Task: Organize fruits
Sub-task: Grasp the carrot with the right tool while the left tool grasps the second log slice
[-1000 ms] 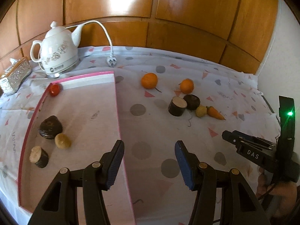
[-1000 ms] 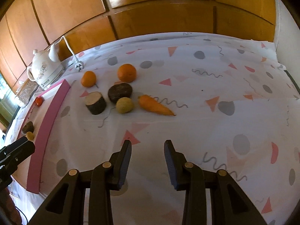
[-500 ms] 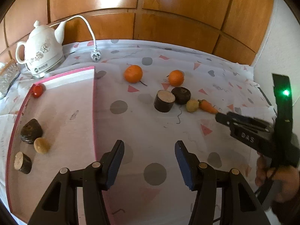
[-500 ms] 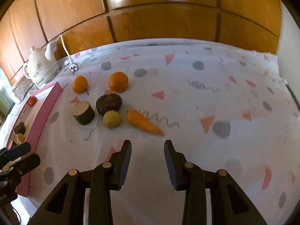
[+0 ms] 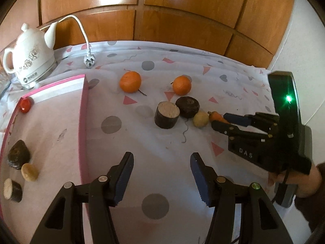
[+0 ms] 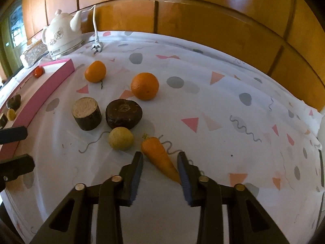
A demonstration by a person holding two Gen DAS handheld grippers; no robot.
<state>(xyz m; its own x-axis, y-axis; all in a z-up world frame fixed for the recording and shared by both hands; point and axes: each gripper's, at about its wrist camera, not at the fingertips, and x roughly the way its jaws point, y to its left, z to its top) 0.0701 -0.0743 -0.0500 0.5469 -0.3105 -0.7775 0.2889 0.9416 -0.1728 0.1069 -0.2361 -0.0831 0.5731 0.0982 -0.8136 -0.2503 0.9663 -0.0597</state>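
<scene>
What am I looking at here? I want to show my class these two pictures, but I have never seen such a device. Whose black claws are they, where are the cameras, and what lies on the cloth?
No robot: a person holds a two-fingered gripper in each hand, each with a camera looking along its fingers. The left view shows the left gripper, open and empty, above the pink-edged tray; the right gripper enters from the side.

The right view shows the right gripper straddling the carrot, its jaws just closing, not yet clearly gripping. Nearby lie two oranges, a yellow ball-shaped fruit and two dark chunks. A white kettle stands behind.
</scene>
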